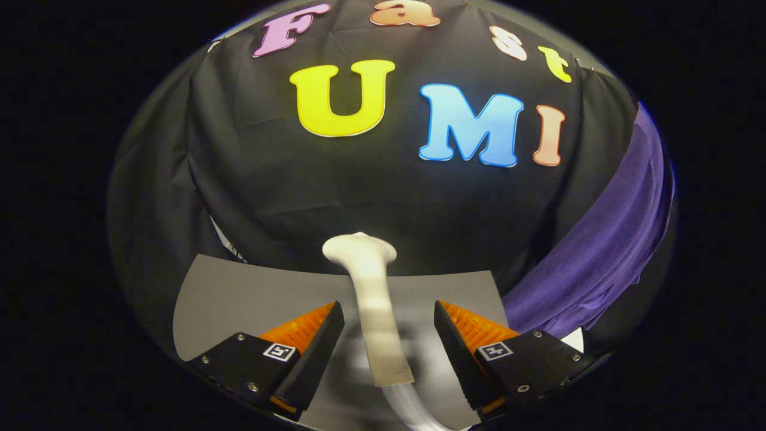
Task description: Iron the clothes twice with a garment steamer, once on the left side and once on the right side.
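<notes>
The garment steamer is seen lying on the grey table, between the two fingers of the gripper, its head pointing away. The fingers are held wide and touch nothing. A purple garment hangs to the right, beyond the fingers.

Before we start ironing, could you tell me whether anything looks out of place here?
Nothing stands out. The steamer lies on the grey table between the open gripper fingers, untouched; the purple garment hangs beyond, to the right.
</notes>
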`<state>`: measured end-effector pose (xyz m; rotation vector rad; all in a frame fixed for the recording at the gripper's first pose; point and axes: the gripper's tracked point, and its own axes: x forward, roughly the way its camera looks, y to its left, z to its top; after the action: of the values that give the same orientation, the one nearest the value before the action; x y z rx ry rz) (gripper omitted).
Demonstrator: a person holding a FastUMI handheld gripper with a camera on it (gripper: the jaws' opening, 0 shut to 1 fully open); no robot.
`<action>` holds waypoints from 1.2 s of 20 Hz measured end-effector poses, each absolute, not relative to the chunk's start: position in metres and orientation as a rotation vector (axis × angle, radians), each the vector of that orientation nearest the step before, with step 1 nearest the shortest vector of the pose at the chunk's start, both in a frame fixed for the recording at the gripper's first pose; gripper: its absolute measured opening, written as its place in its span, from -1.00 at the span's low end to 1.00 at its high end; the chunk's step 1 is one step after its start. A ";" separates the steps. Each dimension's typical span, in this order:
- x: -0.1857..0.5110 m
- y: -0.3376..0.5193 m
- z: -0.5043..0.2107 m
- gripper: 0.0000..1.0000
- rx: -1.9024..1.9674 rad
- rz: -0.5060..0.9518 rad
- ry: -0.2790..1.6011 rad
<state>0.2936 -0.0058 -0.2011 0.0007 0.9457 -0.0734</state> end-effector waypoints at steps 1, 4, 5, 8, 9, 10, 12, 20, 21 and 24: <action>0.295 -0.008 -0.208 0.88 0.015 -0.082 0.972; 0.299 -0.006 -0.224 0.88 0.082 -0.090 1.032; 0.302 -0.004 -0.227 0.87 0.105 -0.089 1.043; 0.304 0.002 -0.237 0.87 0.149 -0.066 1.074; 0.305 0.001 -0.243 0.87 0.152 -0.065 1.086; 0.306 -0.001 -0.247 0.86 0.159 -0.068 1.094; 0.304 0.000 -0.257 0.84 0.197 -0.078 1.112; 0.307 0.001 -0.260 0.00 0.196 -0.080 1.101; 0.307 -0.001 -0.260 -0.01 0.198 -0.088 1.099; 0.306 -0.004 -0.260 -0.11 0.171 -0.121 1.081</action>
<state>0.3058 -0.0036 -0.2603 0.1712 1.0814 -0.1205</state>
